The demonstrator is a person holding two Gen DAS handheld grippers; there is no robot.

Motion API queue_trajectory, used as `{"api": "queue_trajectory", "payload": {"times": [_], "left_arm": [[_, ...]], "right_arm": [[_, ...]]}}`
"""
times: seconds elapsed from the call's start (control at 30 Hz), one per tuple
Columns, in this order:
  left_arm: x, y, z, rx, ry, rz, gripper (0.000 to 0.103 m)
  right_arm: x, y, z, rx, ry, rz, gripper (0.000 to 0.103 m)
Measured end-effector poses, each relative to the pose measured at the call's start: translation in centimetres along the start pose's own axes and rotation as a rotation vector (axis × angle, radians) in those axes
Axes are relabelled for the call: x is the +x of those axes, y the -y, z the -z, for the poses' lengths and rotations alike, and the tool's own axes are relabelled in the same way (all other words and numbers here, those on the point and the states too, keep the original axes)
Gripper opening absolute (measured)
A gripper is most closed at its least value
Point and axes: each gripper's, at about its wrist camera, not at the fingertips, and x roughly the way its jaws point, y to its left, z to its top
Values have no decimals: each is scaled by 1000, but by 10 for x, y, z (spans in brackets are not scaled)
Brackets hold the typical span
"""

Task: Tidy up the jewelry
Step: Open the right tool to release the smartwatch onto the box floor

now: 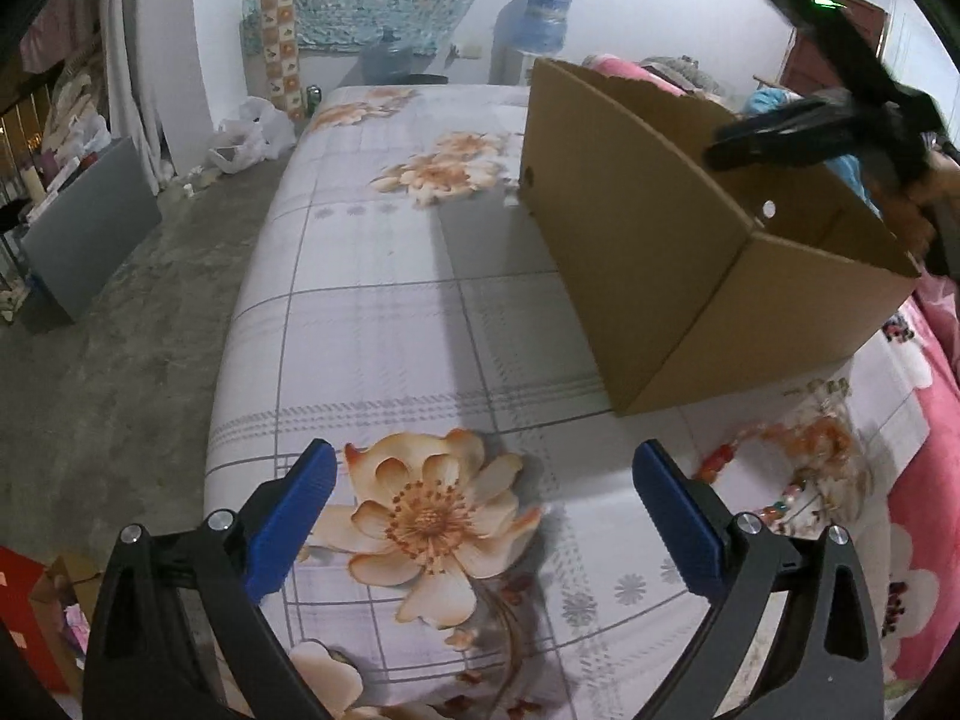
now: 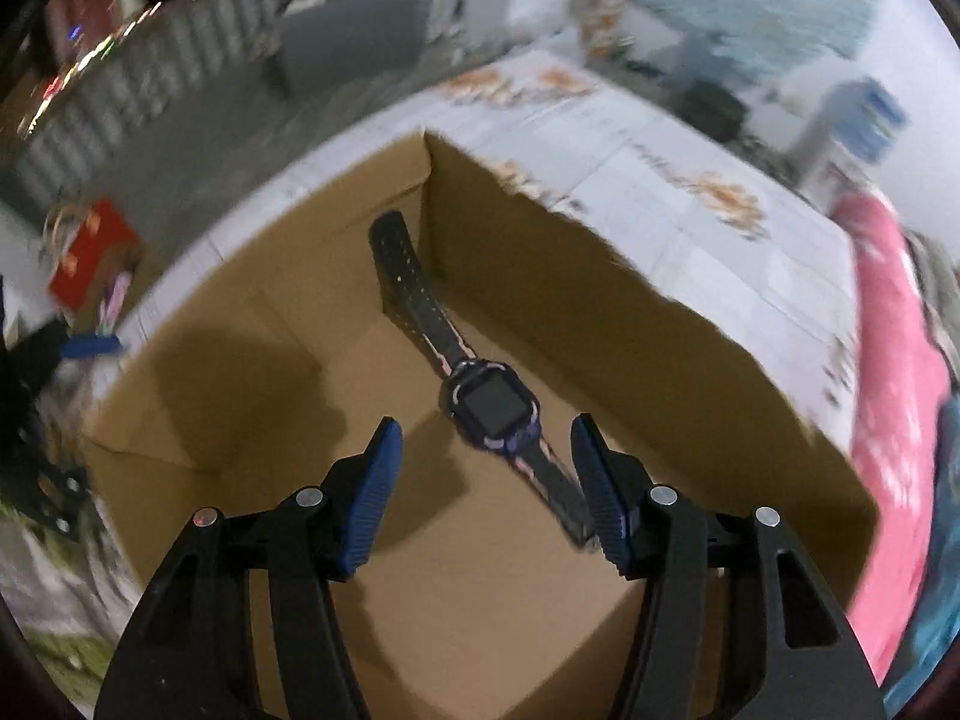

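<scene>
Flowered bedsheet [image 1: 384, 312] over bed, bare concrete floor [image 1: 120, 372] beside. Watch [image 2: 489, 405] lies inside cardboard box [image 1: 660, 276], beads [image 1: 780, 468] on sheet. Left gripper [image 1: 483, 519] and right gripper [image 2: 486, 492] both released, nothing grasped.

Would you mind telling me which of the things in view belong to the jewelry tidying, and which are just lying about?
Belong to the job:
- cardboard box
- watch lying inside the box
- bead necklace on the bedsheet beside the box
- left gripper, open
- right gripper, open above the watch

Just lying about:
- water bottle
- plastic bags
- pink blanket
- red bag
</scene>
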Motion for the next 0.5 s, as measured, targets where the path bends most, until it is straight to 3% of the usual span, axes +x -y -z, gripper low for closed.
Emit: {"api": "queue_trajectory", "payload": {"times": [0.13, 0.4, 0.5], "left_arm": [[6, 0, 1, -17, -5, 20, 97], [17, 1, -2, -17, -17, 33, 97], [19, -2, -3, -25, -20, 31, 97]], "right_arm": [[34, 0, -9, -91, -59, 8, 55], [71, -5, -14, -147, -119, -11, 55], [81, -4, -11, -151, -140, -22, 48]]}}
